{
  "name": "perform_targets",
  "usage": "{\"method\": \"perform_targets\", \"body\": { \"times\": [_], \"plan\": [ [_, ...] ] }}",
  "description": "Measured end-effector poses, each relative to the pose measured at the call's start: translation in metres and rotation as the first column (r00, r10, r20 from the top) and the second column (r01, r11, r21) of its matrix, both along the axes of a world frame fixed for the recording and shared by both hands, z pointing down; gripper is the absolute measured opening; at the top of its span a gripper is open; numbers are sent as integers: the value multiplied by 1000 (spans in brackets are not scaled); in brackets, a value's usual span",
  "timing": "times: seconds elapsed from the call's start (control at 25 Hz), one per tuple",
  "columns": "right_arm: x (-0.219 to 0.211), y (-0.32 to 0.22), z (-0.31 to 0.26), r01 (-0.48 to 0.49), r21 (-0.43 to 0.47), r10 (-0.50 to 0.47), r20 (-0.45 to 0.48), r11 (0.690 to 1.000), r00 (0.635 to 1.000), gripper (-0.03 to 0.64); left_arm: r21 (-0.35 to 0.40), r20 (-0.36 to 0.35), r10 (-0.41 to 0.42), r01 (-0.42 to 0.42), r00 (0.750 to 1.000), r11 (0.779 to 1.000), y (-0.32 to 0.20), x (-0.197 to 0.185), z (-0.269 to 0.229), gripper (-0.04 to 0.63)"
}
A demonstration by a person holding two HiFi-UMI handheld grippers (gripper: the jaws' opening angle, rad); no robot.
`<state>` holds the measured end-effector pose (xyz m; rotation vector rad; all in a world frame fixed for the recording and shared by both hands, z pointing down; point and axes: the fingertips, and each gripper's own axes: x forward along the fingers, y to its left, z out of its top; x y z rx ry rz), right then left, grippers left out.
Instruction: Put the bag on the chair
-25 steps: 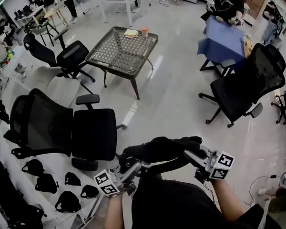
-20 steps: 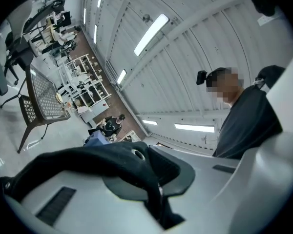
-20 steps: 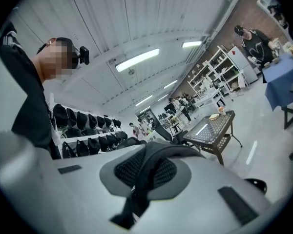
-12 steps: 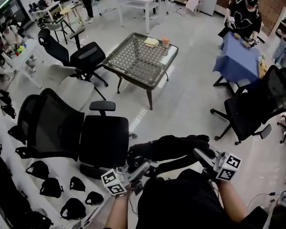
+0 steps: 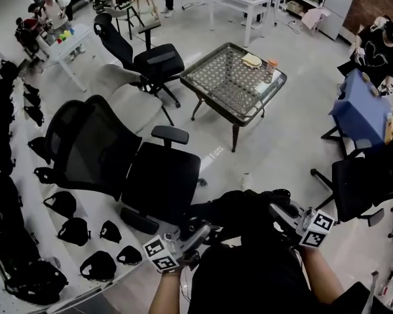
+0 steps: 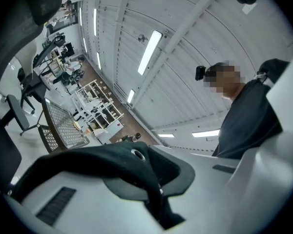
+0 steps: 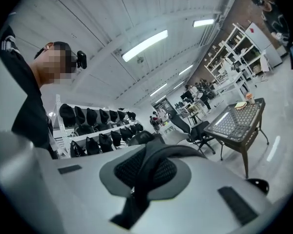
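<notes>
Black bag [image 5: 239,208] held near the office chair [image 5: 160,182].
Left gripper [image 5: 198,233] and right gripper [image 5: 278,213] each pinch its strap; the person's torso [image 5: 249,280] hides its underside.

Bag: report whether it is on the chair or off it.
Off. The black bag hangs between the left gripper and right gripper, each shut on it, beside the chair, not on the seat.

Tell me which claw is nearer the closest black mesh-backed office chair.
Left. The left claw, shut on the bag, is close by the chair. The right claw grips the bag's other side, farther from it.
</notes>
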<state>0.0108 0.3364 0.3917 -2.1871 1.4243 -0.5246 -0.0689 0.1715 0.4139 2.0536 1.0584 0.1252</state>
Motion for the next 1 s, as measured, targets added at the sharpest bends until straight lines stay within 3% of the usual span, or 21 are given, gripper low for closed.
{"method": "perform_targets", "body": {
  "times": [0.16,0.36,0.52,0.72,1.0],
  "plan": [
    [28,-41,17,137,33,-138,25,990,990,21,37,33,-122,120,992,992,-26,2,9,26],
    [70,-93,28,328,64,-330,16,942,944,21,83,64,-278,272,958,959,-53,20,15,26],
    [117,-129,35,445,82,-447,12,892,894,21,105,99,-385,375,918,921,-69,52,22,26],
    [170,-167,33,559,81,-561,0,825,828,20,102,118,-513,504,850,858,-88,92,25,26],
    [228,-209,29,663,80,-664,-12,744,747,20,105,128,-622,613,772,783,-112,142,21,26]
  ]
}}
